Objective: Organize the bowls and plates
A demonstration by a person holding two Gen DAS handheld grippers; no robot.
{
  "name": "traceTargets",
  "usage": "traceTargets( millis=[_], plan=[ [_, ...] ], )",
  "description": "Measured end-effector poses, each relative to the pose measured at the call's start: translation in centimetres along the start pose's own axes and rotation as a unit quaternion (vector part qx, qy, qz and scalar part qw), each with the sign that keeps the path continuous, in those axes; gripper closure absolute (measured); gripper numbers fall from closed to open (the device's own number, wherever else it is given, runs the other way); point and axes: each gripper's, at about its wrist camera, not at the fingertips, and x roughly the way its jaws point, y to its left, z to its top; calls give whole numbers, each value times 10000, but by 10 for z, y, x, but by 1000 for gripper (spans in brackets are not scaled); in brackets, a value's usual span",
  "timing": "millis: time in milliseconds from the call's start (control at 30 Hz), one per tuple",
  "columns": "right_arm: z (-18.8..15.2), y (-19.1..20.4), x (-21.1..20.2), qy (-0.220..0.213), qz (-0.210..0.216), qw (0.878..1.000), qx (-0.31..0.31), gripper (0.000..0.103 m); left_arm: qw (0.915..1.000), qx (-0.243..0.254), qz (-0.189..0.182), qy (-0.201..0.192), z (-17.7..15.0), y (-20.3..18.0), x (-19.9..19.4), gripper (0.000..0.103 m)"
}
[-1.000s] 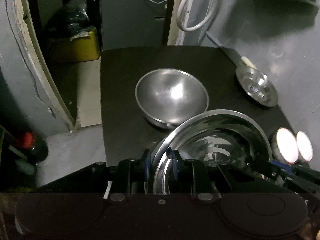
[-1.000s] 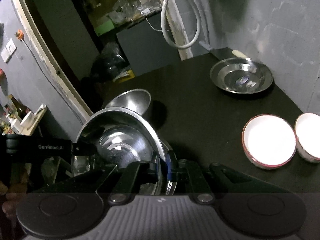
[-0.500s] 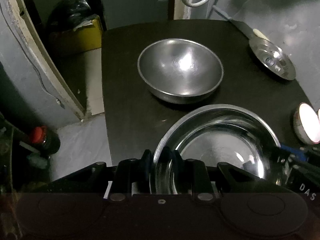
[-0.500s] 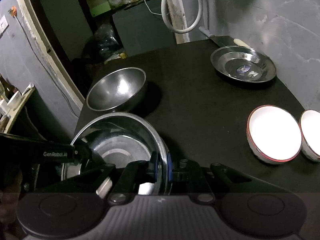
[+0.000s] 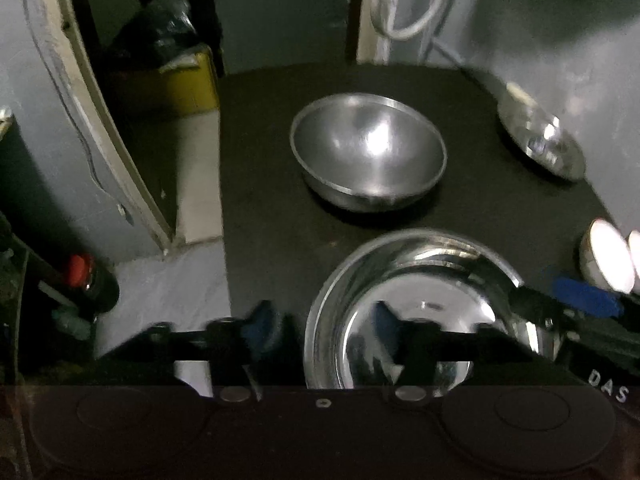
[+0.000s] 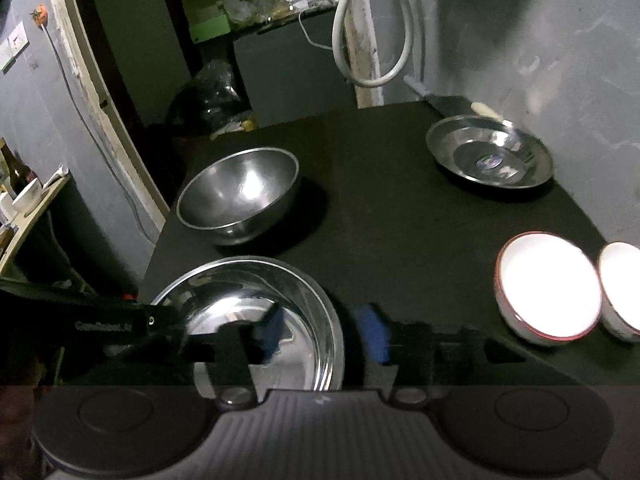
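Both jaw sets opening, pads off: steel pan [image 6: 256, 312] rim sits btwn left hand-held gripper [image 5: 322, 332] & right hand-held gripper [image 6: 322, 330], on counter [image 6: 400, 220], steel bowl [image 6: 240, 196] straight ahead.

On the table [image 6: 400, 220]: one deep steel bowl [image 6: 240, 196]; two shallow steel plates, a near plate [image 6: 256, 304] and a far plate [image 6: 490, 156]; two white bowls with red rims, a larger white bowl [image 6: 548, 290] and a smaller white bowl [image 6: 622, 284] just beside it at the right edge. Five dishes in all. Beyond the far plate, one pale-handled utensil [image 6: 484, 110].
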Motion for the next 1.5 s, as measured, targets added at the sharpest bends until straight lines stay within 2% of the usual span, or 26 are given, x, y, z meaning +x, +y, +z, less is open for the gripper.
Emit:
traceTargets(
  millis=[33, 100, 133, 200, 367, 467, 600, 700, 767, 833, 933, 1000, 1100, 1200, 1267, 1367, 1500],
  plan=[
    [-1, 0, -7, -65, -15, 10000, -10, 39, 9999, -33, 10, -152, -2, 1, -7, 20],
    [-2, 0, -22, -196, -68, 9998, -23, 25, 9988, -53, -87, -474, -5, 1, -22, 11],
    [-2, -1, -32, -275, -91, 9996, -19, 22, 9978, -54, -185, -631, -6, 1, -30, 6],
    [-2, -4, -55, -439, -117, 9990, -6, 10, 9946, -72, -409, -955, -10, 0, -48, 1],
    [-6, -16, -130, -887, -221, 9958, -12, 2, 9781, 7, -1041, -1804, -25, -6, -90, 1],
    [-10, -27, -182, -1135, -324, 9929, 164, 0, 9685, 38, -1362, -2085, -32, -14, -107, 1],
    [-7, -35, -241, -1334, -506, 9885, 492, 0, 9622, 50, -1709, -2122, -34, -25, -116, 1],
    [7, -32, -276, -1483, -836, 9844, 435, 0, 9578, 103, -1978, -2084, -25, -32, -124, 1],
    [20, -25, -292, -1539, -1081, 9818, 282, 0, 9549, 194, -2051, -2139, -18, -34, -134, 1],
    [30, -16, -302, -1502, -1129, 9822, 19, 0, 9513, 365, -2097, -2231, -8, -37, -145, 1],
    [52, -2, -304, -1223, -1132, 9844, -563, 0, 9468, 558, -2123, -2352, 5, -39, -162, 1],
    [68, 9, -302, -1031, -1105, 9835, -991, 0, 9489, 696, -1991, -2348, 14, -43, -172, 1],
    [95, 20, -300, -794, -867, 9844, -1306, 0, 9517, 746, -1865, -2322, 27, -41, -185, 1],
    [127, 21, -303, -841, -584, 9868, -1257, 0, 9549, 683, -1830, -2238, 44, -37, -196, 1],
    [152, 21, -309, -1075, -403, 9871, -1114, 0, 9553, 632, -1821, -2244, 58, -33, -204, 1],
    [185, 17, -313, -1300, -102, 9855, -1084, 0, 9565, 382, -1840, -2232, 84, -23, -215, 1],
    [202, 9, -285, -1202, -297, 9842, -1266, 0, 9629, -161, -1702, -2090, 109, -11, -216, 1]
  ],
)
